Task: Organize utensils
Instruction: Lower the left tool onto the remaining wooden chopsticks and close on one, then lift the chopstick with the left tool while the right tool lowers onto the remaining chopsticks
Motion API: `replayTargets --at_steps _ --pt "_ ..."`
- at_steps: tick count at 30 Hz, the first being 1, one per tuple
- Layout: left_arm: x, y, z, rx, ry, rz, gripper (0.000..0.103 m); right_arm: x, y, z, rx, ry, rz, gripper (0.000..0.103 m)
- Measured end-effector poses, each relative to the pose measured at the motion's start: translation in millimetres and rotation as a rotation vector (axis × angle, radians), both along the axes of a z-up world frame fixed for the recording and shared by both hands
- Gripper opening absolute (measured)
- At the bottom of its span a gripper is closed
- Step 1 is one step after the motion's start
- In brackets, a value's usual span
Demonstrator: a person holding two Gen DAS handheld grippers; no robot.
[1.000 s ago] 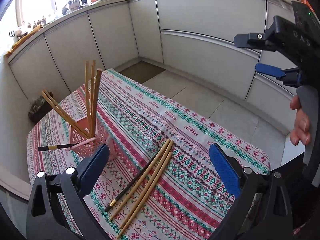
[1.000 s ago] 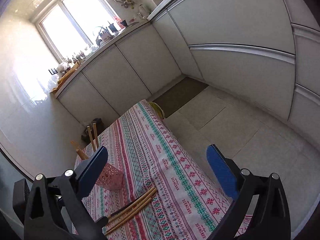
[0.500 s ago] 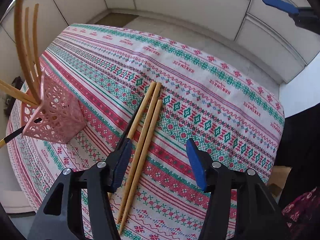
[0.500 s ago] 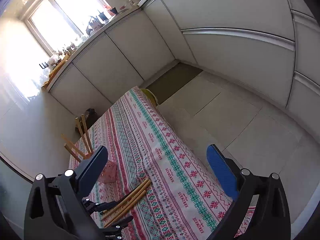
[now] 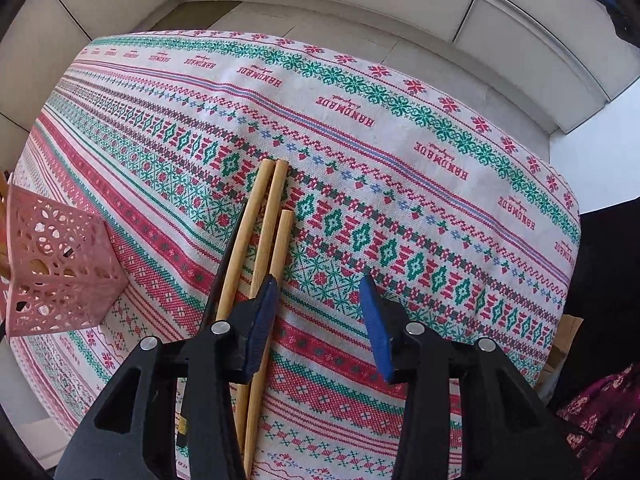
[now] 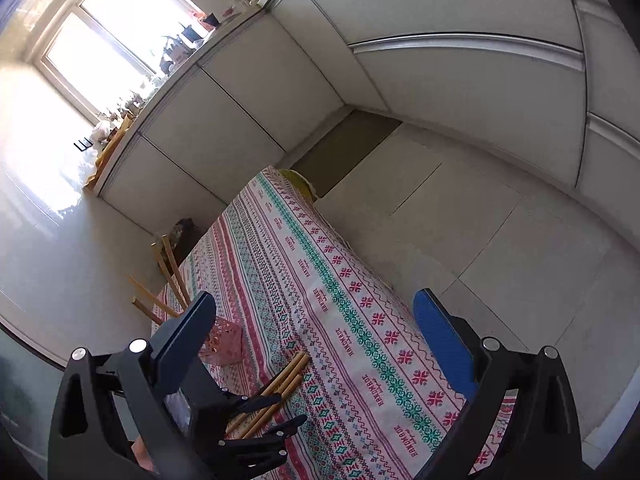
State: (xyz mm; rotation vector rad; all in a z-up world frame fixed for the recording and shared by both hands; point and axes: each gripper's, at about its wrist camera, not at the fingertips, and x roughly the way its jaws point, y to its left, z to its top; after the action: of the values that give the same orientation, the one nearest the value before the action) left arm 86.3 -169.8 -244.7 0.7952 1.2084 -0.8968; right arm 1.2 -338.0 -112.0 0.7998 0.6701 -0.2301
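Note:
Three wooden chopsticks (image 5: 262,236) and a thin black one (image 5: 224,268) lie side by side on the patterned tablecloth (image 5: 400,184). My left gripper (image 5: 320,320) points almost straight down just over their near half, and its jaws are closing. Its left pad (image 5: 262,320) covers the rightmost wooden stick. Only cloth shows between the pads. A pink lattice basket (image 5: 52,276) stands to the left with several wooden chopsticks (image 6: 170,268) in it. My right gripper (image 6: 316,336) hovers open above the table, holding nothing. The right wrist view shows the left gripper (image 6: 276,414) at the loose chopsticks (image 6: 286,374).
The table's edge (image 5: 552,168) drops to a tiled floor (image 6: 480,220) on the right. White cabinets (image 6: 440,80) line the walls. A cluttered counter runs under a bright window (image 6: 104,36). A dark patterned cloth (image 5: 592,412) shows at the lower right.
My left gripper came down and tipped toward the loose chopsticks, and its jaws narrowed from wide to partly closed. The right gripper stayed about where it was, still wide open.

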Motion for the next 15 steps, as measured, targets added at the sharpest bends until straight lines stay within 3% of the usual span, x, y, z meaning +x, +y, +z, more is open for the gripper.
replayTargets --at_steps 5,10,12,15 --pt "14.3 -14.4 -10.1 0.049 0.0 -0.018 0.042 -2.1 -6.4 -0.6 0.018 0.001 -0.008 0.096" --pt "42.3 -23.1 -17.5 0.063 0.114 -0.01 0.044 -2.7 -8.8 -1.8 0.023 0.01 -0.012 0.096" --pt "43.8 -27.7 -18.9 0.087 0.112 -0.025 0.043 -3.2 -9.7 -2.4 0.01 0.021 -0.029 0.096" --pt "48.6 -33.5 -19.6 0.106 0.124 0.059 0.038 -3.3 -15.2 -5.8 0.009 0.046 -0.058 0.096"
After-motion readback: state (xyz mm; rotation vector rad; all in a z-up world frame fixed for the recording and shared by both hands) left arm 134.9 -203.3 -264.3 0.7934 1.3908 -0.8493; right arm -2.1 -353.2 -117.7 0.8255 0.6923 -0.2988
